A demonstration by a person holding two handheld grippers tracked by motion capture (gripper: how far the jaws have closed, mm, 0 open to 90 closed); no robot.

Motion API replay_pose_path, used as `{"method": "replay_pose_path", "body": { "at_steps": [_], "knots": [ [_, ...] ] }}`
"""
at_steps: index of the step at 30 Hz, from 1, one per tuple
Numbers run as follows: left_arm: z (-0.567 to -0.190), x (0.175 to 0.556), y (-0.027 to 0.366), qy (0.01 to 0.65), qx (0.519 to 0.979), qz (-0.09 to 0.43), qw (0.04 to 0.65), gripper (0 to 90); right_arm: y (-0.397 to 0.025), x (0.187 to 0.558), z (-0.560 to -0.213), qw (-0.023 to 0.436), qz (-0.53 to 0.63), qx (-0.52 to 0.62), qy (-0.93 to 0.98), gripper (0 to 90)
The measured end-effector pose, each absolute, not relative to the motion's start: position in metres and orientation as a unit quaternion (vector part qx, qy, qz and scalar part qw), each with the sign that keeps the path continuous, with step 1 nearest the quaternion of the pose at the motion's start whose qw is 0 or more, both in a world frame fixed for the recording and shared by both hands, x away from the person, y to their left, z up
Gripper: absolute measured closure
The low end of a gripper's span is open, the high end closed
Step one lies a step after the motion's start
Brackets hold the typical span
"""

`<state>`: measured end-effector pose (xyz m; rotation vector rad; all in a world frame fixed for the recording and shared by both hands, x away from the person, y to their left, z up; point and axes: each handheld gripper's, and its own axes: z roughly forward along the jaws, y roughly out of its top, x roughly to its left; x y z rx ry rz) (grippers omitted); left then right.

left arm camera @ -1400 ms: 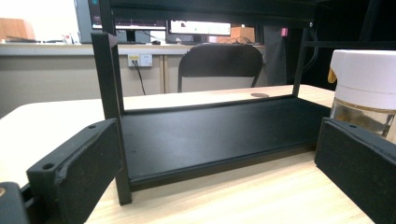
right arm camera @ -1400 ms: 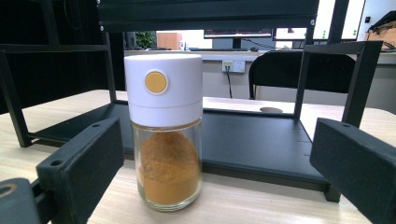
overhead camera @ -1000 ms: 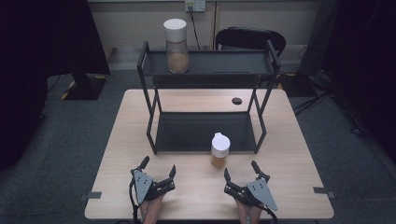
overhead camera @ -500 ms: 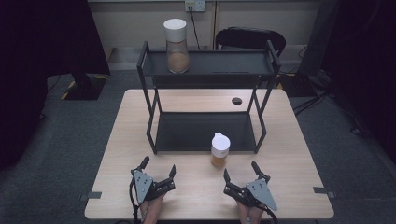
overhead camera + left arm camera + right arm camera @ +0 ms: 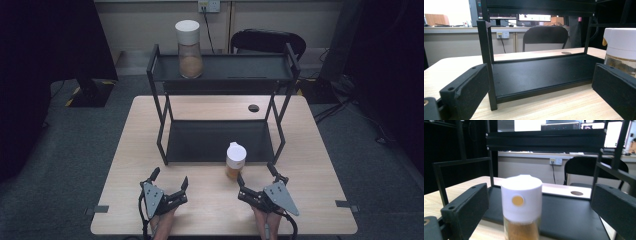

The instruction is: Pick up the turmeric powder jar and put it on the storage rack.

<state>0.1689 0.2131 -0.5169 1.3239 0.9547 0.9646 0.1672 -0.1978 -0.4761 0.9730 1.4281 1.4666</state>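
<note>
Both grippers sit low at the near edge of the table (image 5: 130,165), held by hands coming in from the bottom of the high view. Left gripper (image 5: 170,180): jaws spread wide, nothing between them; in the left gripper view they frame the front left post of the black two-tier shelf rack (image 5: 486,62) and its lower tray. Right gripper (image 5: 256,174): jaws also wide apart, empty, aimed at the small jar (image 5: 235,160). In the right gripper view that jar (image 5: 521,205) sits centred in the gap but clear of both pads, no contact. The small jar stands upright on the tabletop, long axis vertical, white cap up, amber-brown contents below; it's just in front of the rack's lower tray, right of centre, just beyond the right gripper's tips. A round yellowish dot on the cap faces the right gripper camera. In the left gripper view the same jar (image 5: 620,50) shows at the right edge, behind the right-hand jaw. A taller jar (image 5: 189,49) stands upright on the rack's top shelf, left end, white lid up, brown fill in roughly the lower half. Rack stands mid-table, long side running left-right across the table. Round dark hole (image 5: 253,108) in the tabletop behind the rack, right of centre. Black chair (image 5: 267,42) beyond the far edge of the table, wall socket (image 5: 209,6) with a cable above it.
</note>
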Motion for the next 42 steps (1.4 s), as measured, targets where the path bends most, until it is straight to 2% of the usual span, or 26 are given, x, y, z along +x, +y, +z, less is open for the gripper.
{"method": "replay_pose_path", "body": {
  "at_steps": [13, 28, 42],
  "knots": [
    [-0.517, 0.169, 0.213, 0.409, 0.567, 0.413, 0.583, 0.9, -0.179, 0.192, -0.46, 0.412, 0.56, 0.39, 0.604, 5.4],
    [-0.517, 0.169, 0.213, 0.409, 0.567, 0.413, 0.583, 1.2, -0.165, 0.214, -0.455, 0.38, 0.536, 0.42, 0.627, 17.6],
    [-0.517, 0.169, 0.213, 0.409, 0.567, 0.414, 0.583, 1.5, -0.163, 0.228, -0.457, 0.356, 0.525, 0.434, 0.64, 25.3]
  ]
}}
